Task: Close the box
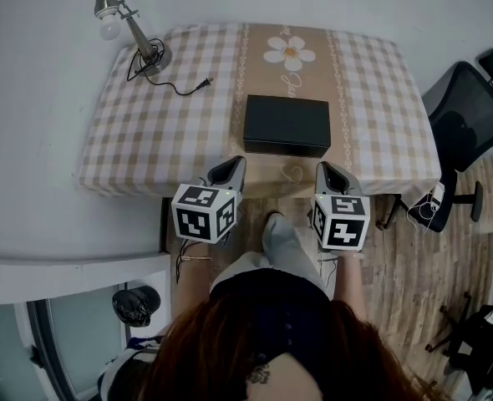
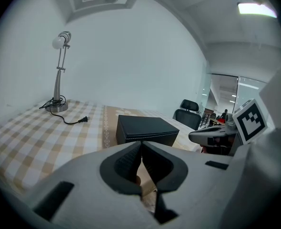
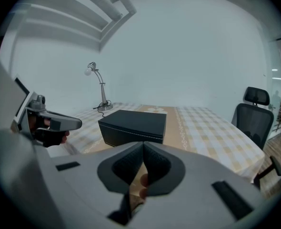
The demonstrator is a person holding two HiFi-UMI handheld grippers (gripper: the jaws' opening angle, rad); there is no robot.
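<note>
Here's the black rectangular box (image 1: 287, 124), lid down flat, sitting on the bench (image 1: 146, 140) with its beige checked cloth, toward the near edge and just below the printed daisy (image 1: 289, 53). The left hand-held gripper (image 1: 234, 167) hovers at the bench's front edge, just short of the box's left corner, clenched with nothing between the jaws. The right hand-held gripper (image 1: 326, 172) mirrors it by the right corner, also clenched and empty. Neither of the 2 touches the box. Far left corner: a silver desk lamp (image 1: 129, 27), its black cord (image 1: 184, 86) trailing unplugged.
</note>
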